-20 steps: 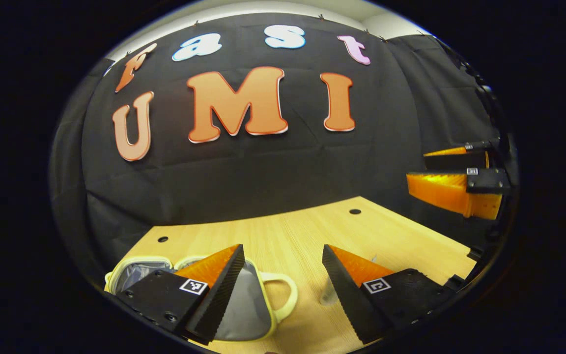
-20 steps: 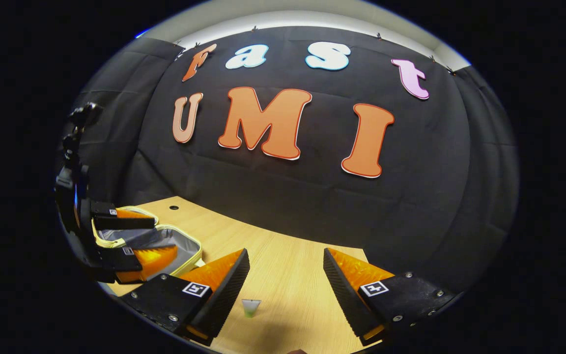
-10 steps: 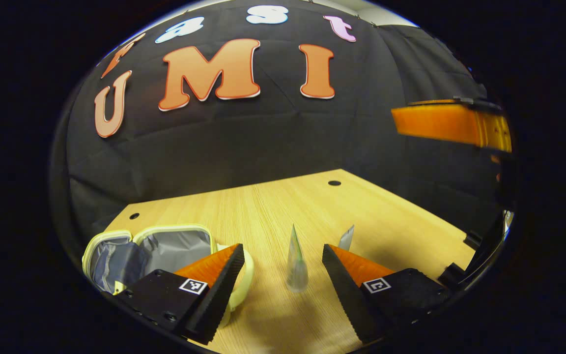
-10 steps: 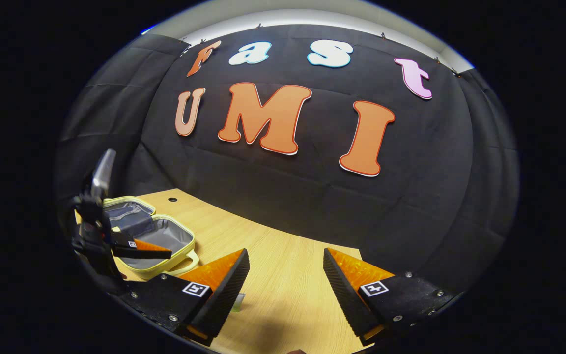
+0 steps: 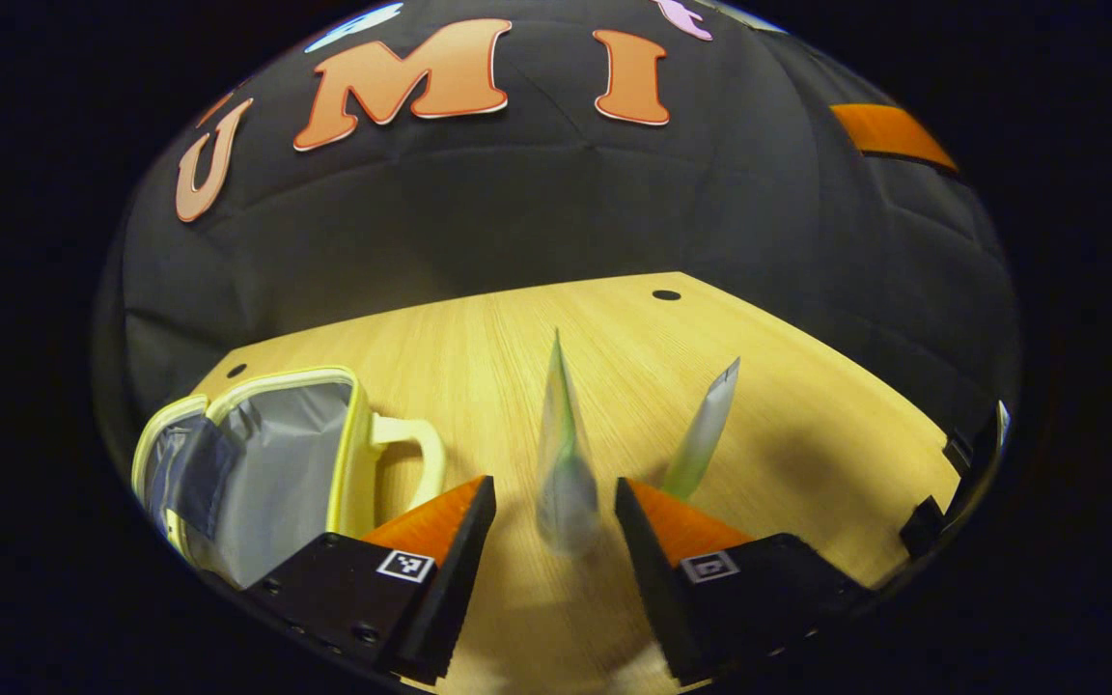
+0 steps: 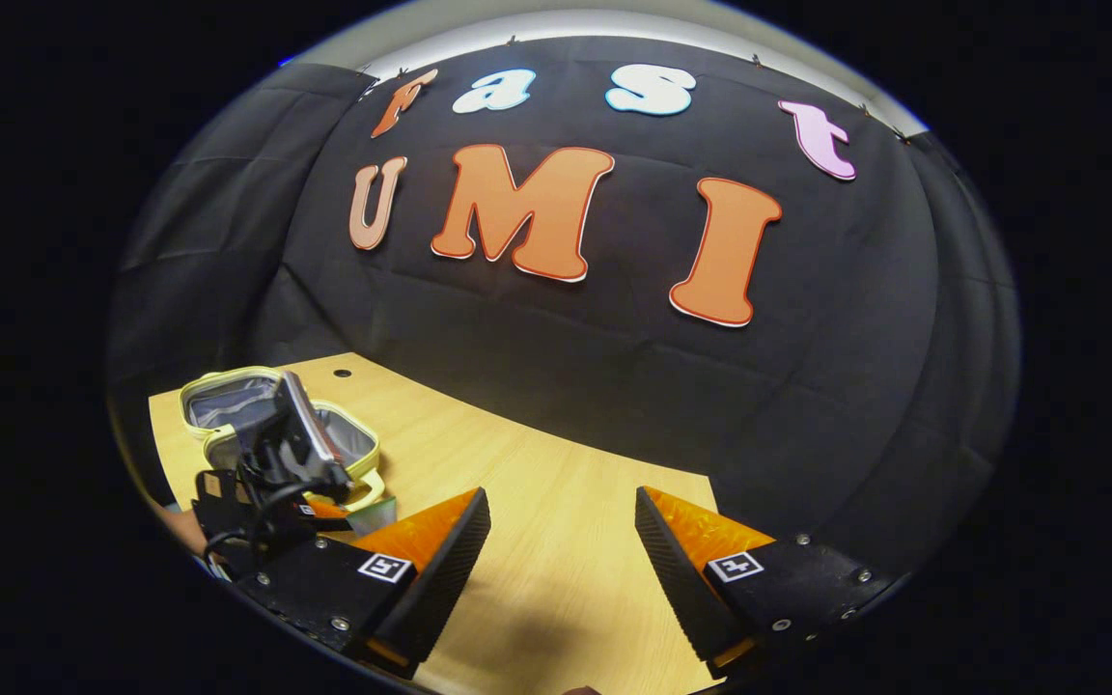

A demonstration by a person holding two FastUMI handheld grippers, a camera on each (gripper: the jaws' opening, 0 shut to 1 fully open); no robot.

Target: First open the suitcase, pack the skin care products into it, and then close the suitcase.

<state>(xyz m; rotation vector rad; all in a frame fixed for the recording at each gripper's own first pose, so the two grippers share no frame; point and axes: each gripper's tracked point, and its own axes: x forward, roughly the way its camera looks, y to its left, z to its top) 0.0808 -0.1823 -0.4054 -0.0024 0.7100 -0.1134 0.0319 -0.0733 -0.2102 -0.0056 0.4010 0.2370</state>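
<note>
The small suitcase (image 5: pixel 257 454) lies open at the left of the wooden table (image 5: pixel 788 386), yellow-rimmed with grey lining, its handle toward the middle. Two pale green skin care tubes lie on the wood. One tube (image 5: pixel 564 463), blurred, sits between the fingers of my left gripper (image 5: pixel 554 512), which is open and not touching it. The other tube (image 5: pixel 704 434) lies just right of it. In the right gripper view my right gripper (image 6: pixel 561 521) is open above bare wood, with the suitcase (image 6: pixel 218 386) and the left gripper (image 6: pixel 339 510) far to its left.
The black cloth wall stands close behind the table's far edge. Small round holes (image 5: pixel 666 294) mark the table's back corners. A finger of the right gripper (image 5: pixel 889 135) hangs high at the right of the left gripper view.
My left gripper has tilted down and moved right from the suitcase to the tubes, so one tube now lies between its fingers, which have narrowed slightly. The right gripper has barely moved.
</note>
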